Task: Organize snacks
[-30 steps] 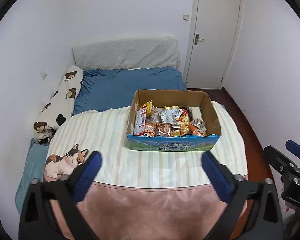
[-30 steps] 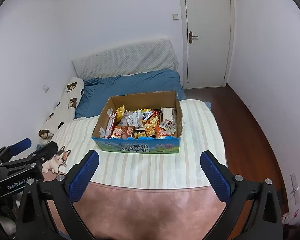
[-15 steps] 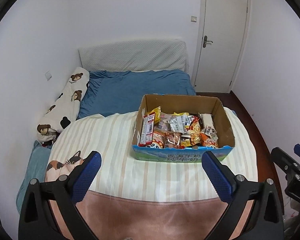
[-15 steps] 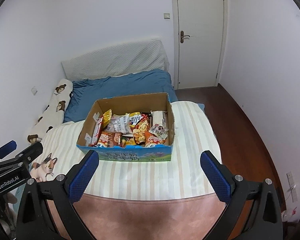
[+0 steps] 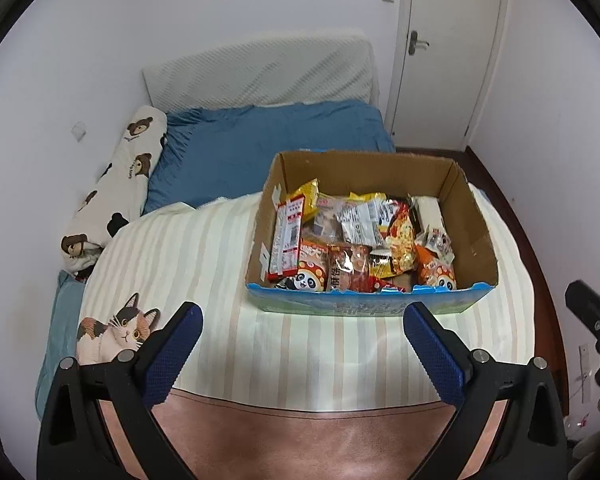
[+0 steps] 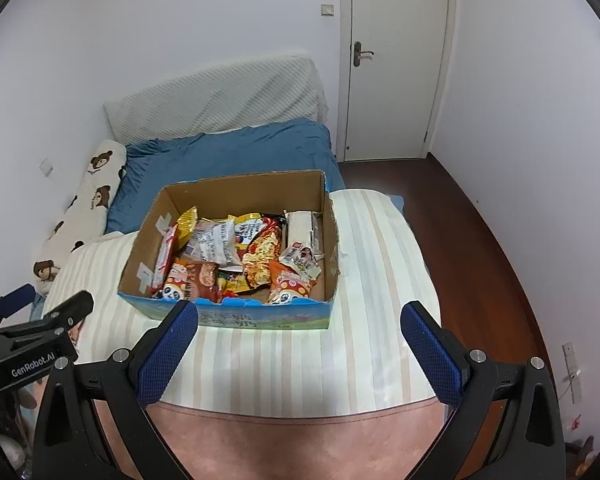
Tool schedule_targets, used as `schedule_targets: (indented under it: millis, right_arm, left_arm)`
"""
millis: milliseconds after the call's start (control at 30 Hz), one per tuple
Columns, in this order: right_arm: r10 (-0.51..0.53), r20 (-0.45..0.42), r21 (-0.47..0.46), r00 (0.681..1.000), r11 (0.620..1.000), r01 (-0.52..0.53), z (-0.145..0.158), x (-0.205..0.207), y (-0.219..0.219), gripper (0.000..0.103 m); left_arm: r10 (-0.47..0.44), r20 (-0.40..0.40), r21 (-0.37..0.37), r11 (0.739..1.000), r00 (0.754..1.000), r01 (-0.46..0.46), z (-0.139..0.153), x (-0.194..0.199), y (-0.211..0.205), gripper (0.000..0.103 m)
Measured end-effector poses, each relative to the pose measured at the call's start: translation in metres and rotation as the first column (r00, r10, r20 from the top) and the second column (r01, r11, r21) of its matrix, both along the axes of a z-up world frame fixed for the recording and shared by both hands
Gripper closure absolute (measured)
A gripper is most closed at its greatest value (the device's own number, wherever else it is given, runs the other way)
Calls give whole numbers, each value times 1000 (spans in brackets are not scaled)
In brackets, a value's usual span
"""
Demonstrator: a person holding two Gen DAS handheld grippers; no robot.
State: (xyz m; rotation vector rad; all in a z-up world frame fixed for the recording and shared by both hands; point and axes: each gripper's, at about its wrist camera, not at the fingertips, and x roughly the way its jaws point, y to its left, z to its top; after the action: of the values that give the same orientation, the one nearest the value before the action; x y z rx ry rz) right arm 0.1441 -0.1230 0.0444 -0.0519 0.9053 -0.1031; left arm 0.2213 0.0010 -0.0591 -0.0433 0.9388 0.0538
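Note:
An open cardboard box [image 5: 473, 236] with a blue printed front sits on the striped blanket [image 5: 204, 264] and is full of mixed snack packets [image 5: 352, 240]. It also shows in the right wrist view [image 6: 332, 232], with its snack packets [image 6: 240, 256]. My left gripper [image 5: 300, 320] is open and empty, held above the blanket in front of the box. My right gripper [image 6: 300, 320] is open and empty, just short of the box's front wall. The left gripper also shows at the left edge of the right wrist view [image 6: 32, 320].
The box rests on a bed with a blue sheet [image 5: 268, 140] and a bear-print pillow [image 5: 116, 184] along the left wall. A cat picture [image 5: 116, 328] is on the blanket's left. A white door [image 6: 396, 60] and dark wood floor [image 6: 480, 240] are on the right.
Both grippers have moved forward toward the box, which now looks larger and closer. Both stayed open and empty.

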Motion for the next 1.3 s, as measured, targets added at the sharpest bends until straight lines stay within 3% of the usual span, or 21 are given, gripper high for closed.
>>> schedule_targets:
  millis: [400, 1300]
  right_arm:
    - [-7, -55, -12, 998, 1000, 7, -22, 28, -3, 0]
    - [-7, -104, 3, 995, 1000, 7, -32, 26, -4, 0]
  left_arm:
    - [-32, -44, 3, 999, 999, 32, -11, 22, -8, 0]
    - [-51, -80, 2, 999, 995, 51, -23, 24, -8, 0]
